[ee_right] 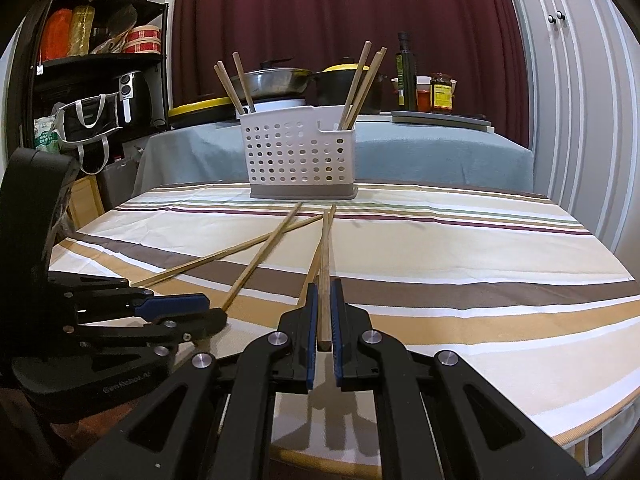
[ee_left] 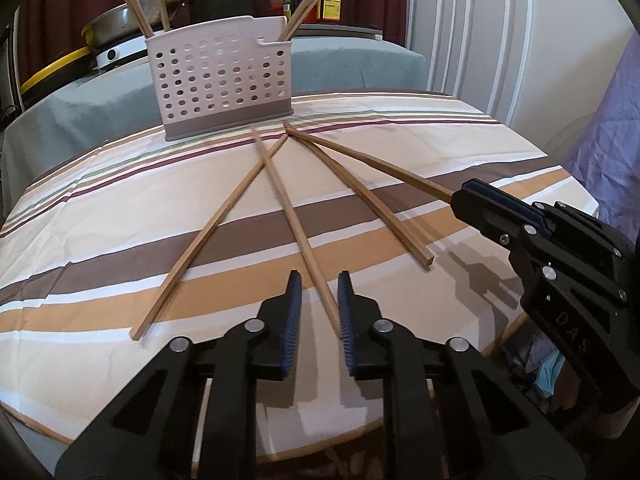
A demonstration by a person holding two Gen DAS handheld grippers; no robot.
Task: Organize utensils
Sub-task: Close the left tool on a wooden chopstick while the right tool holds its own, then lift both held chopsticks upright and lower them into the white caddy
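Left wrist view: four chopsticks (ee_left: 280,196) fan across the striped tablecloth (ee_left: 100,216) — six more stand in the perforated caddy (ee_left: 224,80). The left gripper (ee_left: 319,308) gapes around one untouched; the right gripper (ee_right: 325,320) pinches another's end.

We see the caddy (ee_left: 224,80) at the bench's (ee_left: 100,216) far edge, chopsticks in its left and right ends; before it four chopsticks (ee_left: 298,232) fan out — pans (ee_right: 276,80) and bottles (ee_right: 404,76) stand behind.
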